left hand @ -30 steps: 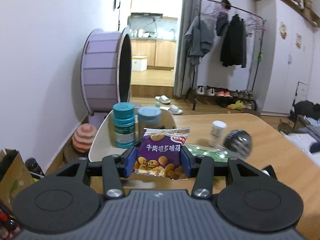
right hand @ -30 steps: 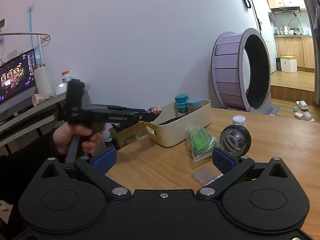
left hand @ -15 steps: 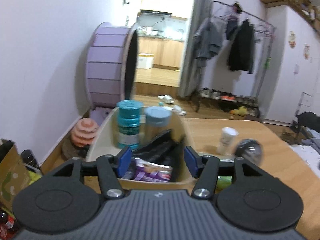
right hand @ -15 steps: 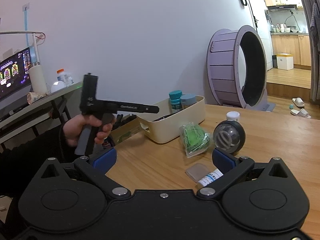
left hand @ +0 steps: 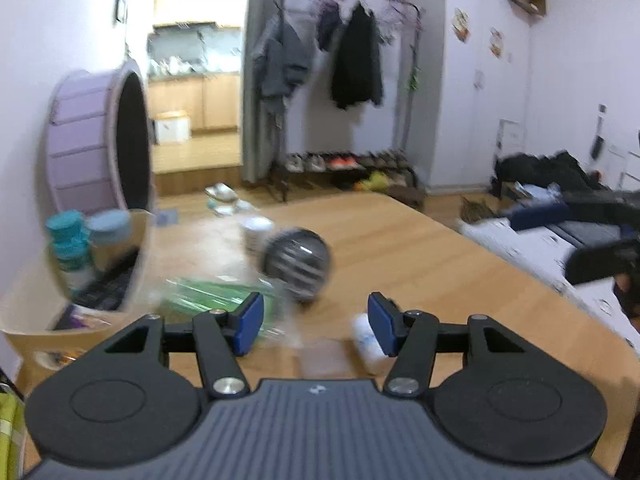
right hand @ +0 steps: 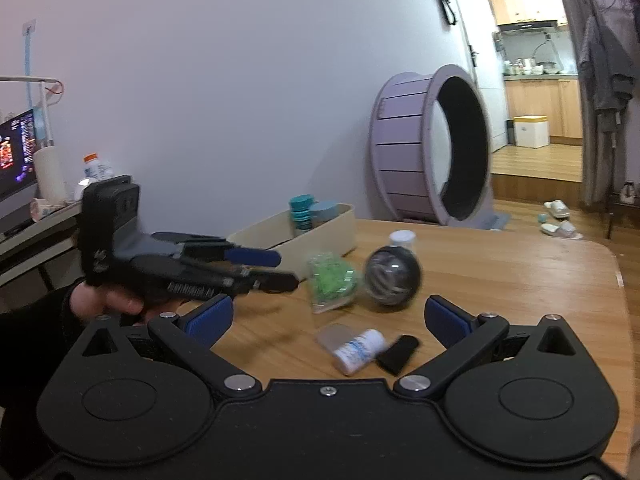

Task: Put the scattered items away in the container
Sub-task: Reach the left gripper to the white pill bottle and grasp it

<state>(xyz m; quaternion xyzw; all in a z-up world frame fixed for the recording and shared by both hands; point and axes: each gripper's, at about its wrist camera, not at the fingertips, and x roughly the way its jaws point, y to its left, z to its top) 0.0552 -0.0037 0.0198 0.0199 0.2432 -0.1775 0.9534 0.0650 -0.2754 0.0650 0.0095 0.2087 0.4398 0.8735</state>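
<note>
Hovering over the table, your left gripper has its blue pads spread wide with nothing between them. Ahead of it, slightly left: green packet, touching the dark ball. Behind the ball: white bottle. Just past the right pad: small white tube, lying flat. Far left: cream bin, holding a teal jar stack, a blue-lidded jar and dark packets; blur hides finer detail.

Your right gripper is likewise spread wide and empty, held low over the near edge. Between its fingers, on the wood: tube and a small black piece, side by side. Further ahead: packet, ball, bin. To its left: your left hand, gripping the other tool roughly level, its fingers pointing toward the packet.
</note>
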